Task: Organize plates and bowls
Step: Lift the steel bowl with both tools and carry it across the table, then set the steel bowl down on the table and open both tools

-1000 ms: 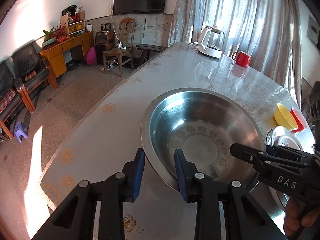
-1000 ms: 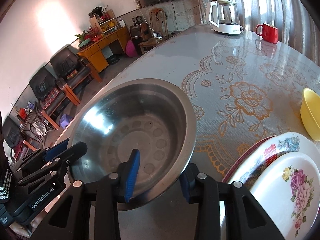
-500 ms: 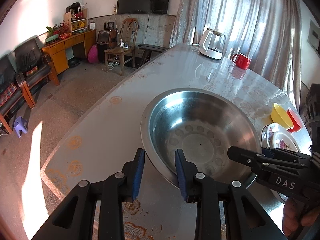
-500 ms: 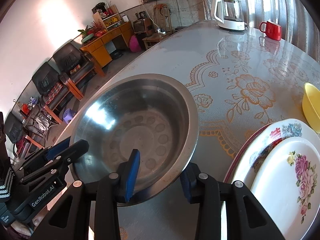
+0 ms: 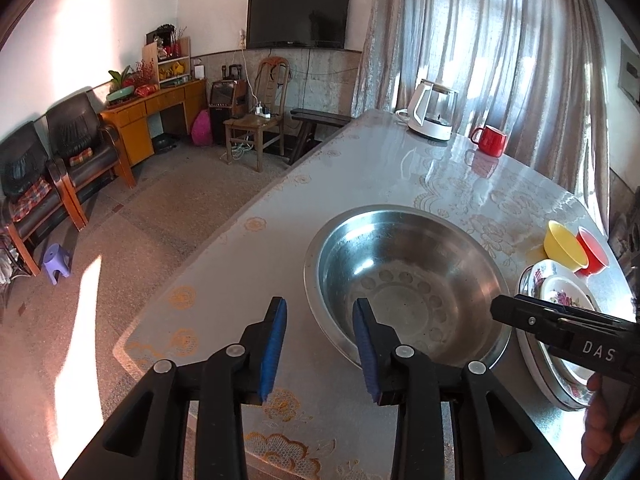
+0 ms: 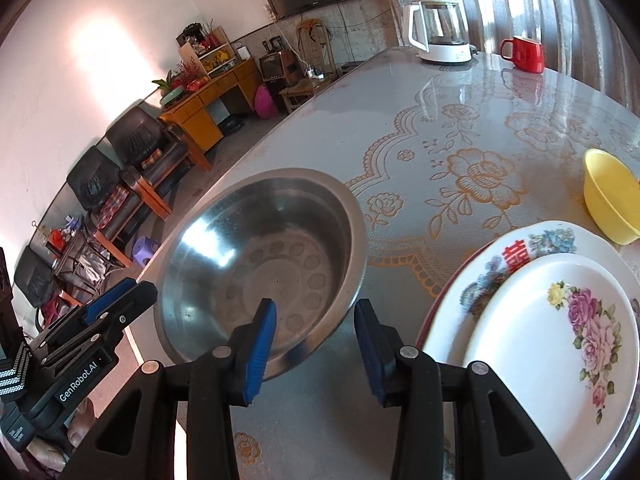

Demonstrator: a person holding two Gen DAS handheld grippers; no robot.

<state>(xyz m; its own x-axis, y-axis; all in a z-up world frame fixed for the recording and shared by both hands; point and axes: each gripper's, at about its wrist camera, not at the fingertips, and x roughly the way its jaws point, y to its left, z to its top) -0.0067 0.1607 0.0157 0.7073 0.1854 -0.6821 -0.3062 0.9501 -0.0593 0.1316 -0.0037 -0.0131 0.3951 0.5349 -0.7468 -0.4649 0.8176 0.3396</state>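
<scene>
Two grippers, left (image 5: 320,344) and right (image 6: 316,344), jaws opening, straddle the near rim of the steel basin (image 5: 404,280) without gripping it. Basin rests on the table (image 6: 440,128), left of the stacked plates (image 6: 552,320); step judged: release after placing. Next likely calls for backing clear, then fetching the yellow bowl (image 6: 608,196).

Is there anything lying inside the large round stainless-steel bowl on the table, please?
No, the large round stainless-steel bowl shows only its bare embossed bottom, with nothing lying in it.

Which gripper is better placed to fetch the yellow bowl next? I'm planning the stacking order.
Right, probably. The yellow bowl sits past the plates on the right gripper side. The left gripper is at the steel basin's far rim. Both jaws are opening.
</scene>
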